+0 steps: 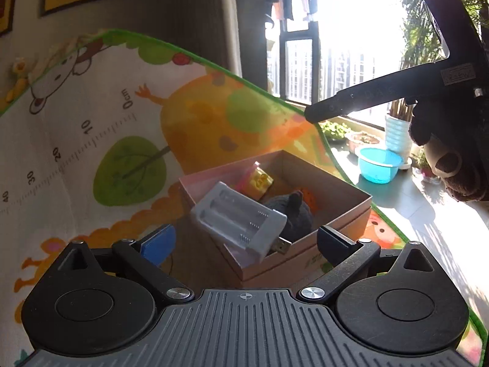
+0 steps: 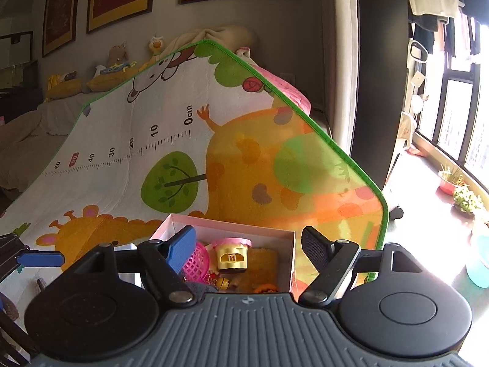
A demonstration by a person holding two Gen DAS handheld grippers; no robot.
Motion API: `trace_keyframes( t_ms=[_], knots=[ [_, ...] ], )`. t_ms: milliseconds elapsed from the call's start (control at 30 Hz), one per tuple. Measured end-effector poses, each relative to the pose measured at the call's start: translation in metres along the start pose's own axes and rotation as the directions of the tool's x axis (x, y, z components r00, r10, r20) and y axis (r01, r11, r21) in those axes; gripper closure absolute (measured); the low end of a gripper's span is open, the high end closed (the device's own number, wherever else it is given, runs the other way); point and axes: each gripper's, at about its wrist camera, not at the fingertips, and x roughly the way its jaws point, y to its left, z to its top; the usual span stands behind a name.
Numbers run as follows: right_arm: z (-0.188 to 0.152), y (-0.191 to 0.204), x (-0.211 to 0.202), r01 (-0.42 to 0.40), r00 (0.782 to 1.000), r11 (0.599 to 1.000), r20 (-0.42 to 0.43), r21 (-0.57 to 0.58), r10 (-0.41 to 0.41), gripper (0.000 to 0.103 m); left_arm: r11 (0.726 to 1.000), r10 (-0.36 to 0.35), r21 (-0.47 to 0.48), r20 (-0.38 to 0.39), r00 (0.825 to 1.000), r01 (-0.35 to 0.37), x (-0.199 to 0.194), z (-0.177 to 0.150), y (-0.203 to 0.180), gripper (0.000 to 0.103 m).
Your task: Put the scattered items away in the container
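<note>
A pink cardboard box stands on the play mat, with a yellow brick and a dark grey plush inside. A grey battery charger with a USB plug lies tilted over the box's near rim. My left gripper hangs open just behind it, its fingers wide on either side and not touching it. My right gripper is open and empty above the box, over a pink basket and a yellow pot with a pink lid. One right finger shows high in the left wrist view.
The play mat with a ruler print and giraffes covers the surface, its green edge close to the box's right. Beyond it are a tiled floor, a blue basin, plant pots and a bright window. Plush toys line the back.
</note>
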Motion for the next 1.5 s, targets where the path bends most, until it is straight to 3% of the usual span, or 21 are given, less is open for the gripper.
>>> trace_keyframes(
  t_ms=[100, 200, 333, 533, 667, 733, 767, 800, 933, 1033, 1233, 1267, 1300, 1333, 1400, 1500],
  knots=[
    [-0.015, 0.01, -0.007, -0.008, 1.0, 1.0, -0.026, -0.009, 0.008, 0.026, 0.999, 0.03, -0.036, -0.03, 0.999, -0.031, -0.014, -0.023, 0.003, 0.002],
    [-0.029, 0.03, -0.018, -0.008, 1.0, 0.996, -0.026, -0.089, 0.005, 0.026, 0.994, 0.05, -0.091, -0.051, 0.997, -0.054, -0.034, -0.043, 0.01, 0.001],
    [-0.039, 0.062, -0.015, -0.079, 0.996, 0.986, -0.054, -0.145, 0.072, 0.026, 0.983, 0.084, -0.156, -0.062, 0.995, -0.092, -0.052, -0.059, 0.019, 0.001],
    [-0.032, 0.11, 0.019, -0.147, 0.989, 0.971, -0.056, -0.189, 0.139, 0.026, 0.973, 0.107, -0.202, -0.039, 0.994, -0.112, -0.078, -0.071, 0.023, 0.001],
    [-0.029, 0.114, 0.054, -0.201, 0.972, 0.967, -0.153, -0.159, 0.177, 0.028, 0.969, 0.095, -0.226, -0.036, 0.995, -0.101, -0.087, -0.078, 0.026, 0.001],
    [-0.033, 0.115, 0.065, -0.235, 0.956, 0.961, -0.211, -0.145, 0.202, 0.034, 0.966, 0.079, -0.244, -0.035, 0.996, -0.085, -0.089, -0.082, 0.027, 0.001],
    [-0.035, 0.116, 0.068, -0.236, 0.952, 0.961, -0.233, -0.144, 0.199, 0.049, 0.964, 0.069, -0.256, -0.036, 0.997, -0.075, -0.088, -0.083, 0.027, 0.0],
    [-0.037, 0.115, 0.07, -0.238, 0.948, 0.962, -0.248, -0.132, 0.201, 0.054, 0.962, 0.059, -0.266, -0.036, 0.998, -0.067, -0.087, -0.085, 0.027, 0.0],
    [-0.036, 0.109, 0.06, -0.216, 0.955, 0.969, -0.232, -0.121, 0.184, 0.055, 0.958, 0.016, -0.286, -0.037, 0.999, -0.026, -0.079, -0.087, 0.025, 0.0],
    [-0.025, 0.101, 0.043, -0.153, 0.978, 0.976, -0.165, -0.155, 0.127, 0.055, 0.958, -0.005, -0.286, -0.04, 0.999, -0.007, -0.074, -0.087, 0.021, 0.0],
    [0.025, 0.061, 0.028, -0.012, 1.0, 0.992, -0.028, -0.126, 0.008, 0.055, 0.956, -0.015, -0.294, -0.053, 0.998, -0.001, -0.068, -0.088, 0.019, 0.0],
    [0.032, 0.057, 0.029, 0.012, 1.0, 0.991, -0.015, -0.133, -0.015, 0.051, 0.955, -0.015, -0.296, -0.055, 0.998, -0.002, -0.067, -0.087, 0.019, 0.0],
    [0.036, 0.054, 0.031, 0.038, 0.999, 0.989, -0.003, -0.141, -0.039, 0.036, 0.955, -0.016, -0.296, -0.057, 0.998, -0.002, -0.067, -0.087, 0.018, 0.0],
    [0.038, 0.053, 0.032, 0.065, 0.998, 0.987, 0.016, -0.147, -0.063, 0.03, 0.955, -0.016, -0.295, -0.057, 0.998, -0.002, -0.067, -0.086, 0.018, 0.0],
    [0.038, 0.057, 0.032, 0.07, 0.997, 0.983, 0.024, -0.172, -0.067, 0.028, 0.957, -0.015, -0.291, -0.055, 0.998, -0.002, -0.067, -0.085, 0.016, 0.0],
    [0.031, 0.067, 0.029, 0.012, 1.0, 0.987, 0.012, -0.16, -0.01, 0.028, 0.956, -0.005, -0.292, -0.061, 0.998, -0.013, -0.067, -0.085, 0.017, 0.0]
  ],
)
